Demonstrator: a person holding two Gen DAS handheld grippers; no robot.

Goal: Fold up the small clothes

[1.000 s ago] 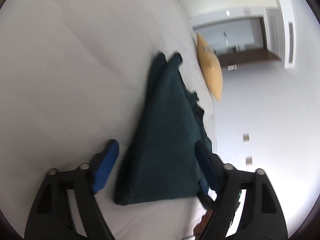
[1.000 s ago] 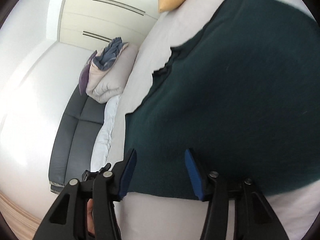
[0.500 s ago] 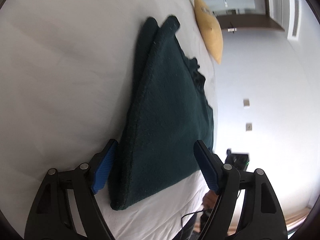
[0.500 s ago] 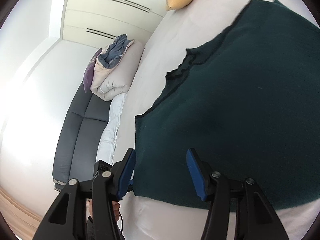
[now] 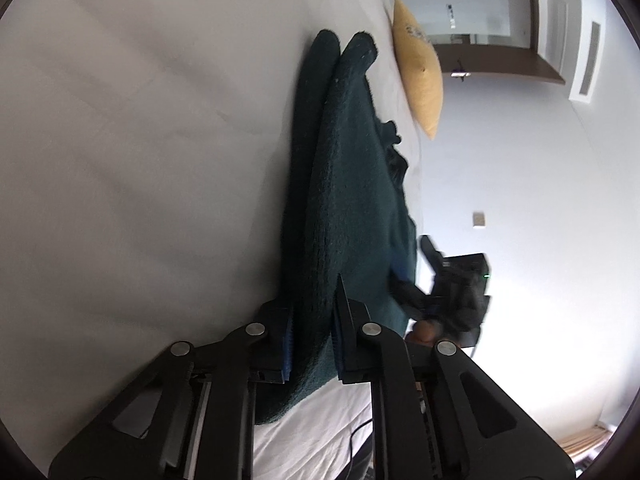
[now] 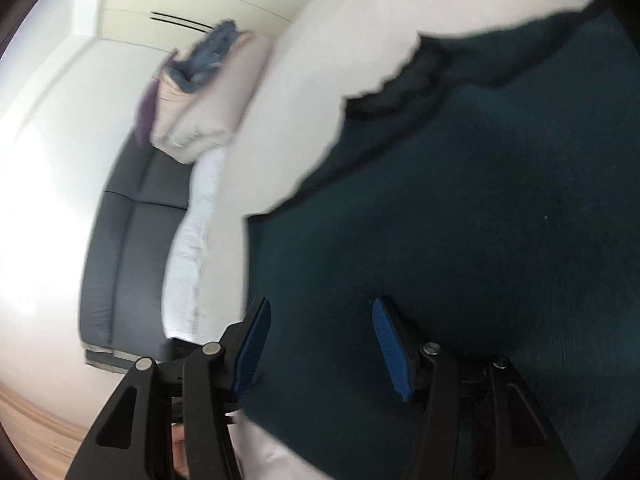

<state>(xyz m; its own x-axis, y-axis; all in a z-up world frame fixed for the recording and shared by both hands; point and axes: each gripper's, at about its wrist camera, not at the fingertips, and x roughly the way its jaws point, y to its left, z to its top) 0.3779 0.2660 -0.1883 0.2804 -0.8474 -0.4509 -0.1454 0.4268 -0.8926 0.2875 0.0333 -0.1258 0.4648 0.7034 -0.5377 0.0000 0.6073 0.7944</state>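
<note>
**Dark green knit garment, part-folded, on white bed: tools at near edge**

1. White bed sheet (image 5: 140, 160). Smooth, lightly creased; carries the garment. Bare to the left of the garment in the left wrist view.

2. Left tool (image 5: 312, 340). Black frame, blue ribbed pads. Narrowed almost fully onto the near corner of the garment, cloth pinched between the pads.

3. Dark green fuzzy knit garment (image 5: 348, 200). Lies on the bed, doubled: two rounded folded layers show at the far end in the left wrist view. Dark trim or a ragged edge runs along its side nearest the bed's edge.

4. Mustard-yellow cushion (image 5: 420, 76). On the bed beyond the garment, apart from it.

5. Right tool (image 6: 320, 340). Same build. Stands wide apart, gripping nothing; the near edge of the garment (image 6: 460, 220) lies between and under its pads. View blurred.

6. Background, right wrist view: dark grey sofa (image 6: 120, 240); pile of pale bedding and bluish clothes (image 6: 204, 92).

Step in hand (judged): taking the near corners for a further fold. Next move calls for the right tool to pinch its corner, then both to lift together and carry the edge across, keeping layers aligned.

Writing, brands, labels: none readable.
</note>
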